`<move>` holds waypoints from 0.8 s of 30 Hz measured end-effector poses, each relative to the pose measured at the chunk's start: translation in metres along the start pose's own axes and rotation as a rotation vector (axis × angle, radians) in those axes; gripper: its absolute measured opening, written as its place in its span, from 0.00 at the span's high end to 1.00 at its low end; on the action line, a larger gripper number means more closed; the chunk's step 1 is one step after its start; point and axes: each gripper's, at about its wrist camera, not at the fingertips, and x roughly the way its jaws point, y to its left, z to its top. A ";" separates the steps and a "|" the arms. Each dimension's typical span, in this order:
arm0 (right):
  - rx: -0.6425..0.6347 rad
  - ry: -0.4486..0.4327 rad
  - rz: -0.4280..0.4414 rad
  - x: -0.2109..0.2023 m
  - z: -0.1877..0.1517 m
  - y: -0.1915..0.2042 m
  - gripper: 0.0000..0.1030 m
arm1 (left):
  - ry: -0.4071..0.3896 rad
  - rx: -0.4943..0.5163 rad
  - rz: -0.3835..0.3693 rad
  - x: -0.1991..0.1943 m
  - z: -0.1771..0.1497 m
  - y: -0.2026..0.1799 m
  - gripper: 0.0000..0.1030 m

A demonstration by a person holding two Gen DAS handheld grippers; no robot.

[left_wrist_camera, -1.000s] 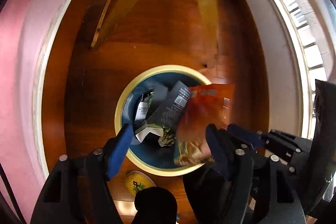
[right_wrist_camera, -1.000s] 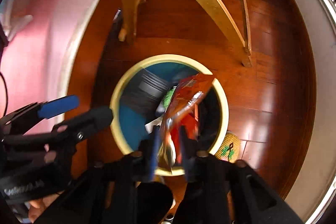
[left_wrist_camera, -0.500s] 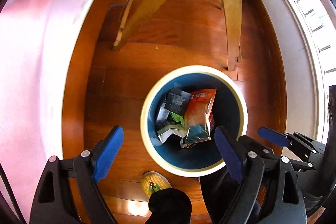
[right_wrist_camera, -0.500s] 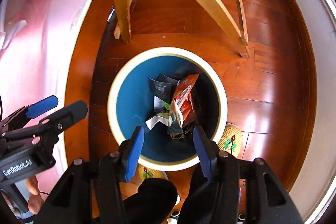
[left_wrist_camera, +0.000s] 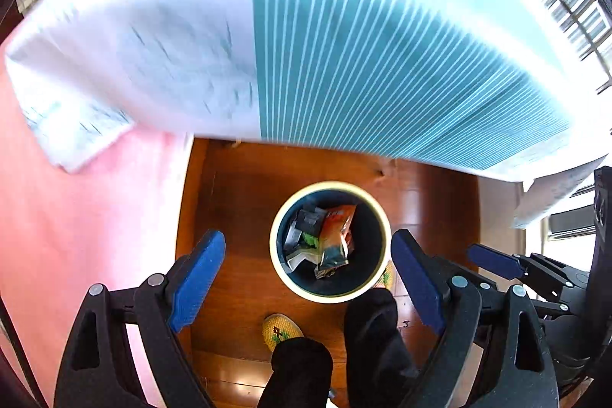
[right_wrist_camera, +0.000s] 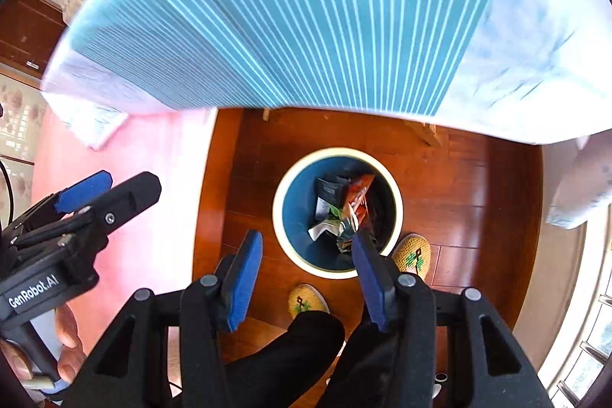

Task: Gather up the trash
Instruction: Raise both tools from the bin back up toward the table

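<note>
A round bin [left_wrist_camera: 283,270] with a cream rim and blue inside stands on the wooden floor; it also shows in the right wrist view [right_wrist_camera: 281,217]. In it lie an orange snack bag [left_wrist_camera: 336,228] [right_wrist_camera: 357,194], a dark wrapper [left_wrist_camera: 308,220] and other wrappers. My left gripper [left_wrist_camera: 306,285] is open and empty, high above the bin. My right gripper [right_wrist_camera: 306,274] is open and empty, also high above it. The left gripper shows at the left of the right wrist view [right_wrist_camera: 82,195].
A table with a teal striped and white cloth [left_wrist_camera: 382,44] [right_wrist_camera: 287,6] fills the top of both views. The person's legs and yellow slippers [right_wrist_camera: 413,255] stand by the bin. A pink surface [left_wrist_camera: 76,217] lies to the left, windows to the right.
Both grippers have risen well above the bin, so the table top has come into view. The orange bag, let go by the right gripper a second ago, lies in the bin.
</note>
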 end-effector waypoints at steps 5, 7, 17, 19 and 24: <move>-0.037 -0.068 0.001 -0.073 0.004 0.028 0.52 | -0.097 0.028 -0.024 -0.080 0.019 -0.004 0.15; -0.057 -0.105 -0.002 -0.102 0.006 0.038 0.52 | -0.135 0.046 -0.032 -0.108 0.025 -0.006 0.15; -0.078 -0.350 -0.053 -0.215 0.037 0.061 0.52 | -0.315 0.068 -0.073 -0.223 0.059 0.001 0.15; -0.084 -0.393 -0.063 -0.230 0.044 0.062 0.52 | -0.352 0.068 -0.081 -0.241 0.070 0.005 0.15; -0.095 -0.461 -0.075 -0.257 0.064 0.067 0.52 | -0.444 0.097 -0.090 -0.275 0.098 0.004 0.15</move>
